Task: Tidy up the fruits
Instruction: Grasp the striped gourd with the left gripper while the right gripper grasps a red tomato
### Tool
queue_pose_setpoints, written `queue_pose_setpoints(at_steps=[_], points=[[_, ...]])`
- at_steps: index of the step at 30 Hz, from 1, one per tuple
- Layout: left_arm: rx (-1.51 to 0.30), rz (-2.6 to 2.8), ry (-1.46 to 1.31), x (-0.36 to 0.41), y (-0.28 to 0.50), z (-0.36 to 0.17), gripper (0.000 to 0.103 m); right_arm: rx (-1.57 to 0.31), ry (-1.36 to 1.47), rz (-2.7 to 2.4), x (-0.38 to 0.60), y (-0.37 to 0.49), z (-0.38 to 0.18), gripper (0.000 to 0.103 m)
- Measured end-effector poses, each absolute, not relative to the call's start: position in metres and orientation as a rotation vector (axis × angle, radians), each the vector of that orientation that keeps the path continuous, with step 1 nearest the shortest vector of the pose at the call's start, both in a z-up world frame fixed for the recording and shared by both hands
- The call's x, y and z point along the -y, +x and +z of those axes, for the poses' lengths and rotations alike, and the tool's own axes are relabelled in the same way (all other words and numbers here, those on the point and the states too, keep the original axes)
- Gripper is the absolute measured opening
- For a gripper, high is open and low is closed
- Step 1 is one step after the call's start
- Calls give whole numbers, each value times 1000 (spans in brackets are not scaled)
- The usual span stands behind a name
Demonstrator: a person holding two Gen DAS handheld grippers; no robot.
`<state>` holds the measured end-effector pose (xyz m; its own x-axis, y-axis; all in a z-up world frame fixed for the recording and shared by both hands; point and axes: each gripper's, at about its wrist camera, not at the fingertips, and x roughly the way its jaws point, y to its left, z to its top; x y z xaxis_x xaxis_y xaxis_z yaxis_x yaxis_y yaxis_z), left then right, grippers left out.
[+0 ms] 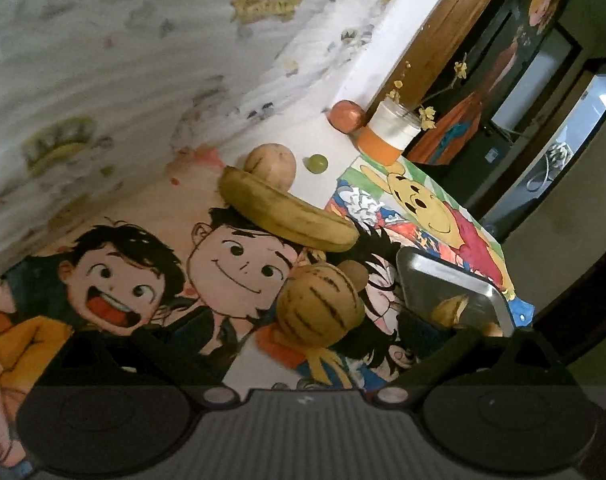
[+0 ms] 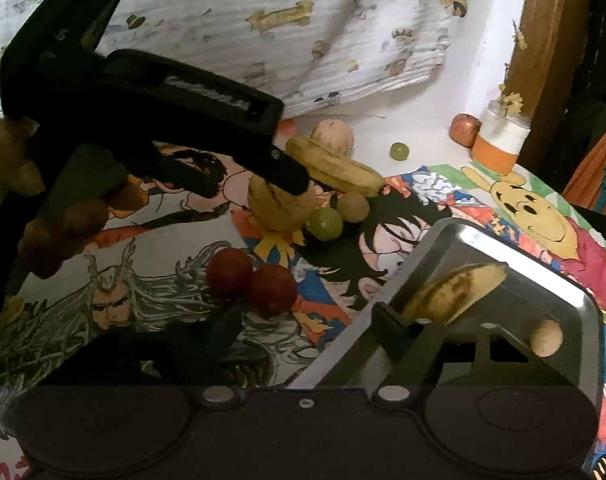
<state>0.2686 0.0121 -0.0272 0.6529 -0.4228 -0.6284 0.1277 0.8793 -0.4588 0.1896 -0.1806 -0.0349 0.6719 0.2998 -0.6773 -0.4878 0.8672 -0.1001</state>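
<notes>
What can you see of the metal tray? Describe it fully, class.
The metal tray is a shallow, shiny, rectangular pan with rounded corners and a raised rim. It lies flat on the cartoon-printed cloth, near the Pooh picture. Inside lie a brown-spotted banana and a small tan round fruit. The right gripper hovers over its near edge.

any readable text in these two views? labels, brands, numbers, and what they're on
White lettering on the side of the black left tongs, right wrist view: blurred, unreadable.
Raised mark on the upper body of the same tongs, possibly "S": not certain.
Yellow banner prints on the white curtain: too blurred to read.
Cartoon-printed tablecloth, orange-and-white jar, metal tray: no legible text.
</notes>
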Motion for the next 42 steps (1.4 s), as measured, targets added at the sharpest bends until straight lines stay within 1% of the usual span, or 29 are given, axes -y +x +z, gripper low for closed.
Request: queue_pose_setpoints(at_steps=[1,8,10,12,17,19,23,27,42], points=[[-808,-329,-400,-12,271,-28,94,-707,-284,452,180,191,-36,65],[-826,-345,-403,-9,280,-35,79,-697,-270,474,175,196,-37,58],[-835,-346,-399,-8,282,-37,71,-699,-271,485,173,197,-38,53],[-843,-348,-399,-7,284,-38,65,-697,-274,494,171,197,-39,51],[-839,-353,-399,-6,288,-39,63,-698,-266,515,168,200,-41,47],[-836,-354,-396,-6,289,-39,62,-701,-258,526,168,201,-41,44],[-832,-364,-408,-5,290,-40,55,-699,-253,543,166,202,-42,39],[-824,-362,-402,-3,291,-40,55,-701,-241,553,166,204,-43,35],[-803,-324,-408,-3,274,-38,54,-692,-141,515,177,193,-40,33]])
